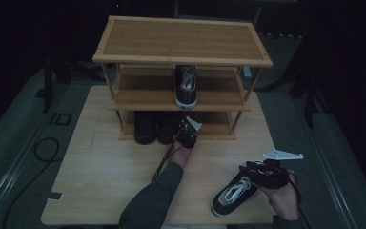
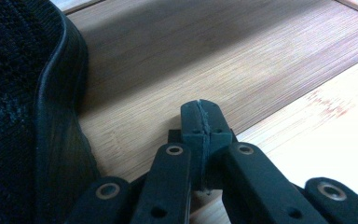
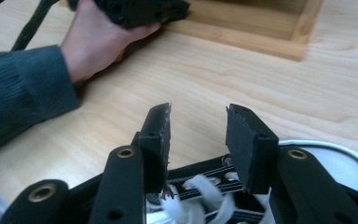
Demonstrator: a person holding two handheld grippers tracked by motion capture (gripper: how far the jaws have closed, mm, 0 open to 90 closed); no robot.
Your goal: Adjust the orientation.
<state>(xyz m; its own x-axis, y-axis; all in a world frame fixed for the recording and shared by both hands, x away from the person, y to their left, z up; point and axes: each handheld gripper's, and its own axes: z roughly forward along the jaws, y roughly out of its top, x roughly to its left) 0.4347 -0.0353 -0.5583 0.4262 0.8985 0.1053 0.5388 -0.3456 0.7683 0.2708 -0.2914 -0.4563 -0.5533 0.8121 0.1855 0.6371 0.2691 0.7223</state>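
Near rack: wooden shoe rack (image 1: 181,102) at far side of table (image 1: 105,176), 3 shelves; taken as landmark for all below.
Sneaker in hand's reach: black low sneaker (image 1: 232,193) with white laces and white sole edge, lying on table well in front of rack's right half, toe toward near edge, heel toward rack.
Right gripper: right gripper (image 1: 262,174) poised over sneaker's heel end; seen close as right gripper (image 3: 198,140), jaws apart, laces and tongue (image 3: 205,196) below and between them, pads not pressing. Released, nothing grasped.
Left gripper: left gripper (image 1: 187,136) at front edge of rack's bottom shelf; seen close as left gripper (image 2: 200,130), pads clenched together on nothing, beside dark shoe (image 2: 23,116) on bottom shelf.
Elsewhere on rack: matching sneaker (image 1: 186,86) on middle shelf, toe forward; 2 dark shoes (image 1: 155,126) on bottom shelf, left of left gripper.
Handling, judged: light; canvas upper soft and collapsible, rubber sole stiff, laces loose and prone to slip or snag.
Where to grip, judged: heel collar or 1 side wall of opening, pinched through to inside; alternatively across tongue and eyelet rows. Laces alone poor, shoe would swing.
Risk, judged: upper folding under pinch, toe drooping, clipping middle shelf edge on way in.
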